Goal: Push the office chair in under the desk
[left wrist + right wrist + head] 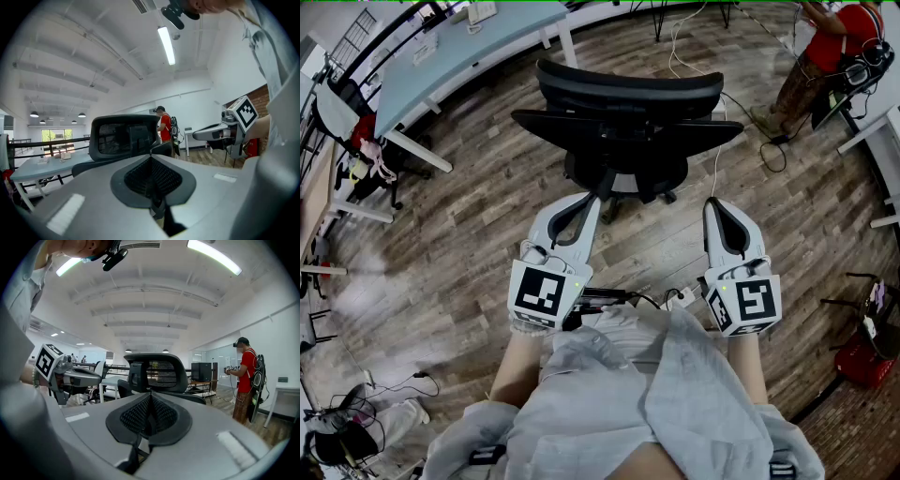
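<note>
A black mesh-backed office chair stands on the wood floor, its backrest toward me, a little way short of the long pale-blue desk at the upper left. My left gripper is shut and empty, its tip just short of the chair's base at the left. My right gripper is also shut and empty, a bit to the right of the chair. The chair's backrest fills the middle of the left gripper view. In the right gripper view the backrest also rises just beyond the closed jaws.
A person in a red shirt stands at the upper right beside a white table. Cables trail over the floor behind the chair. Another chair and bags sit at the left. A red basket is at the right edge.
</note>
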Demonstrator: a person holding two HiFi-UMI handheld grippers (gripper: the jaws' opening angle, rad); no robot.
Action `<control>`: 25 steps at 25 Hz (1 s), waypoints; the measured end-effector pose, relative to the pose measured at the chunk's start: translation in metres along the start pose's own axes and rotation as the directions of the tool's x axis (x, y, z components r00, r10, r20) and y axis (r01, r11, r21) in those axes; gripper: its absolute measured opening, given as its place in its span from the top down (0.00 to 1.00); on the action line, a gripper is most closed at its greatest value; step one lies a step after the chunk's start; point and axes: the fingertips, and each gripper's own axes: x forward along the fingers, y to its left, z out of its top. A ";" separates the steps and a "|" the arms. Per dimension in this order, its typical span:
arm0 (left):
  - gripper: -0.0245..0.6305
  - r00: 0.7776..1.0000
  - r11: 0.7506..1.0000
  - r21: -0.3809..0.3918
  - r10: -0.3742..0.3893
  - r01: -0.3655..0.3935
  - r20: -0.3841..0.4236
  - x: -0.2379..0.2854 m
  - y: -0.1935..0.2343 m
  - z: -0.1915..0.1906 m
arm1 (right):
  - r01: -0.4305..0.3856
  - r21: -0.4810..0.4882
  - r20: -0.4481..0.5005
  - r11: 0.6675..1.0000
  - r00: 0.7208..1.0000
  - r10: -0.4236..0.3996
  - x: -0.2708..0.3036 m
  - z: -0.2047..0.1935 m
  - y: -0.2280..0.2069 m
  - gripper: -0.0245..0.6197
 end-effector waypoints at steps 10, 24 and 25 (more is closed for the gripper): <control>0.96 0.999 1.000 0.031 -0.007 0.006 0.044 0.001 -0.004 0.003 | -0.009 -0.023 -0.016 1.000 1.000 0.008 -0.004 0.000 0.004 0.95; 0.96 1.000 1.000 0.019 0.008 -0.008 0.030 0.005 -0.026 0.005 | -0.043 0.003 0.004 0.999 0.999 0.043 -0.018 0.003 -0.010 0.95; 0.96 1.000 1.000 0.014 0.012 -0.012 0.016 0.005 -0.027 0.004 | -0.051 -0.002 0.002 0.999 0.999 0.051 -0.018 0.002 -0.011 0.95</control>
